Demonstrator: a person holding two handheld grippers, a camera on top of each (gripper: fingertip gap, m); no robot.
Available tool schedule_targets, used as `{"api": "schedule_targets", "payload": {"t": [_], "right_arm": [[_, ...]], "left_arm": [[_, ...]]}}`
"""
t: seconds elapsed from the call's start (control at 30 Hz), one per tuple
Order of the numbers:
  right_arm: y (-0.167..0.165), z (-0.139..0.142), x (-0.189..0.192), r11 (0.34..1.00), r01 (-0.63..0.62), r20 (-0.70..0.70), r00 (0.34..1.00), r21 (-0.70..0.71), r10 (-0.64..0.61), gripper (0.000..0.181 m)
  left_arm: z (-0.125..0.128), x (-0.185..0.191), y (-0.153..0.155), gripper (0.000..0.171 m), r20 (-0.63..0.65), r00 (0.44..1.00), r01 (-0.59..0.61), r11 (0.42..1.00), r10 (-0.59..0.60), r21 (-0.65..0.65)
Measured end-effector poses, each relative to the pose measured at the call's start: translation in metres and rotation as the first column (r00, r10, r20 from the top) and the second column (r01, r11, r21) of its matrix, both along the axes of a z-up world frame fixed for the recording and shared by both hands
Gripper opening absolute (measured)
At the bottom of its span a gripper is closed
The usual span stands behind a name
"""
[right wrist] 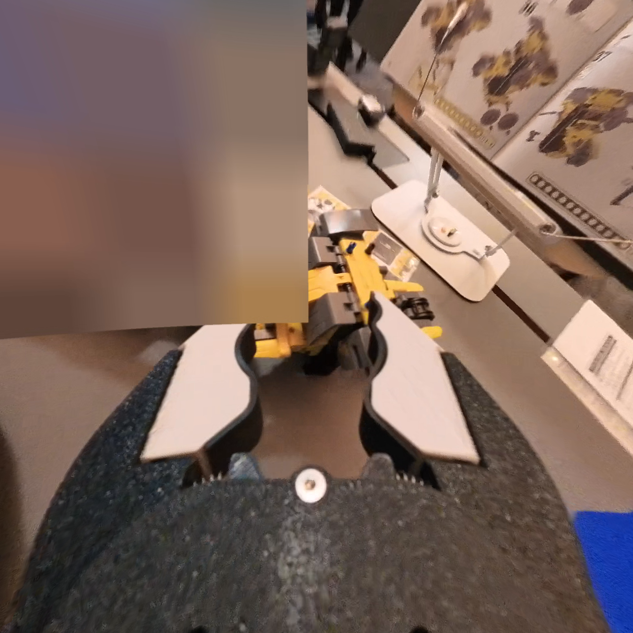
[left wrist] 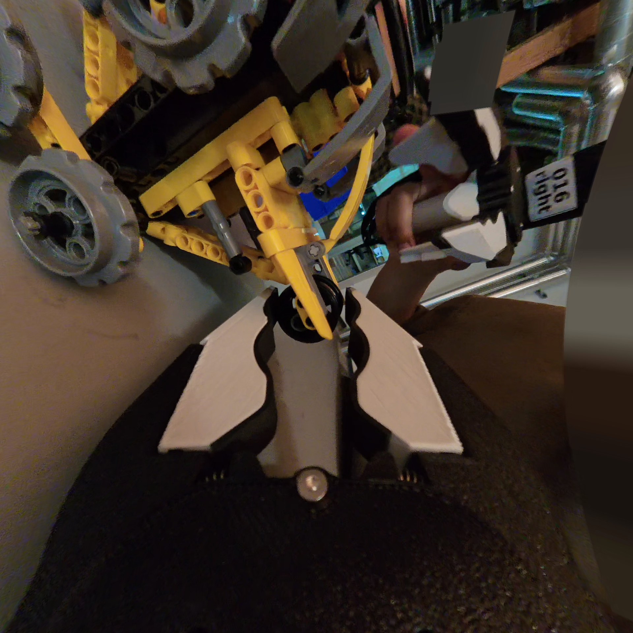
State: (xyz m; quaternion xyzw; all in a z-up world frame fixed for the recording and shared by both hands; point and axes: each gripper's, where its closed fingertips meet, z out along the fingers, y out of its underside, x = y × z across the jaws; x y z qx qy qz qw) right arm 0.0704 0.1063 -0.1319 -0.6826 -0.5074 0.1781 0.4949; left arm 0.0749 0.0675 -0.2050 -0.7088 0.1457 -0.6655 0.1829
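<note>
A yellow, black and grey toy-brick vehicle model [left wrist: 219, 164] with grey toothed wheels [left wrist: 68, 219] fills the upper left wrist view, close to the camera. My left gripper [left wrist: 310, 301] is shut on the model's end. A grey panel [left wrist: 305, 394] sits between its white fingers [left wrist: 219, 387], and a yellow pointed piece [left wrist: 308, 294] and a black ring stick out at the tips. My right gripper [right wrist: 308, 329] is open and empty, just short of the model [right wrist: 349, 284]. It also shows in the left wrist view [left wrist: 462, 212], held by a hand.
A grey table [right wrist: 428, 342] carries a white stand base [right wrist: 445, 239] with thin rods. Open picture pages [right wrist: 513, 68] stand behind it. A white sheet [right wrist: 589, 359] lies at the right and a blue thing [right wrist: 603, 555] at the lower right. Metal framing [left wrist: 565, 102] is beyond.
</note>
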Motion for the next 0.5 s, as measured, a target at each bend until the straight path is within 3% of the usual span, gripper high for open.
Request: {"api": "schedule_targets", "payload": {"t": [0.17,0.33,0.5], "right_arm": [[-0.028,-0.019,0.014,0.997,-0.025,-0.237,0.971,-0.076,0.007,0.056],[-0.035,-0.056,0.014,0.995,-0.005,-0.182,0.983,-0.095,-0.012,0.056],[-0.032,-0.067,0.005,0.999,-0.027,-0.123,0.992,-0.025,0.023,0.055]], "left_arm": [[-0.001,-0.003,0.003,0.038,-0.024,1.000,-0.003,1.000,0.003,0.029],[-0.001,-0.002,-0.001,0.041,-0.029,0.999,0.029,0.999,-0.028,0.031],[-0.004,-0.012,0.006,0.043,-0.099,0.995,0.018,0.993,-0.007,0.113]]}}
